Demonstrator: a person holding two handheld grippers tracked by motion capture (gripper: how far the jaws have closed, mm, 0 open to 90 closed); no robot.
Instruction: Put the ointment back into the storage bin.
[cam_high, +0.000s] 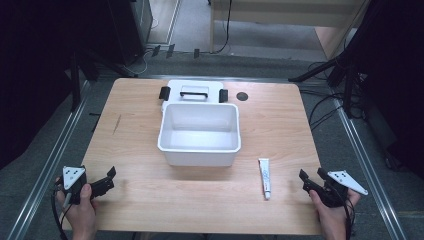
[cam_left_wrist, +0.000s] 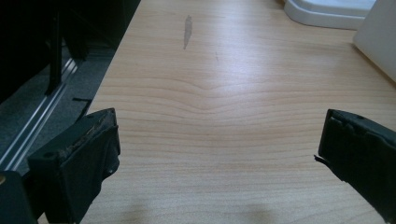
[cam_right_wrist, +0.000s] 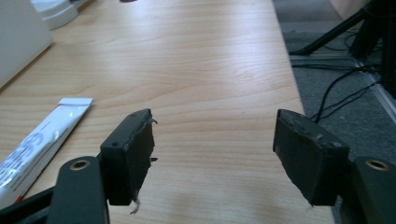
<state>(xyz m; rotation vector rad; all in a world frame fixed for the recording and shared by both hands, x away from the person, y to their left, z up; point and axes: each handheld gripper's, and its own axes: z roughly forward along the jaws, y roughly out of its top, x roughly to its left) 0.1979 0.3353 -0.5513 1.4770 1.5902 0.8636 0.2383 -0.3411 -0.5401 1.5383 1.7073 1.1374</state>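
Held both grippers, left (cam_high: 106, 181) and right (cam_high: 311, 179), with jaws wide and empty, the tube (cam_high: 265, 178) lying just left of the right jaws, near the bin (cam_high: 199, 148); probably best gripped across its middle.

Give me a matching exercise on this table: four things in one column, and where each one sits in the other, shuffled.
1. bin
2. lid
3. tube
4. left gripper

A. near the table's front left corner
B. behind the bin, at the far edge
C. middle of the table
D. front right of the bin, flat on the wood

Pairs: 1-C, 2-B, 3-D, 4-A
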